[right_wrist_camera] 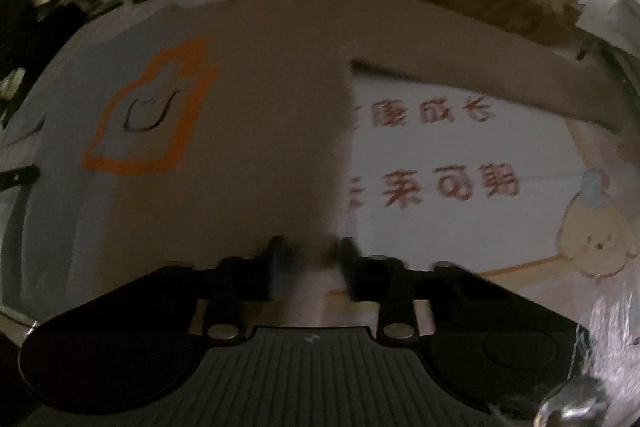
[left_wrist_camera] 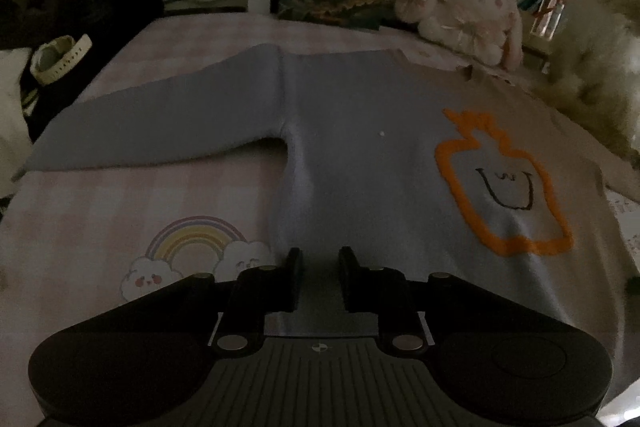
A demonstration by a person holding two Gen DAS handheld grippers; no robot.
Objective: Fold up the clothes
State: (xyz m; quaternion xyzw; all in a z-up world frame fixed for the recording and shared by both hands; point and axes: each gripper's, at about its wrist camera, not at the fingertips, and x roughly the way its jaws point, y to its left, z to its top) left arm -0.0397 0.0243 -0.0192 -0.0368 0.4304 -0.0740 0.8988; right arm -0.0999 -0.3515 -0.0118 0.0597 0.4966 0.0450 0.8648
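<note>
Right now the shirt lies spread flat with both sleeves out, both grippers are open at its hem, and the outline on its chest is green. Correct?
Not quite: the outline is orange, not green, as the left wrist view shows. The rest holds: the shirt lies spread flat, sleeves out, with the left gripper and right gripper open at its hem.

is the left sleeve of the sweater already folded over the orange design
No, the left sleeve lies spread out flat on the bedsheet, away from the orange design.

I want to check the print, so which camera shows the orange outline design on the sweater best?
The left wrist view: the orange outline design is sharp, whole and upright on the two-tone sweater. The right wrist view shows it blurred and skewed.
</note>
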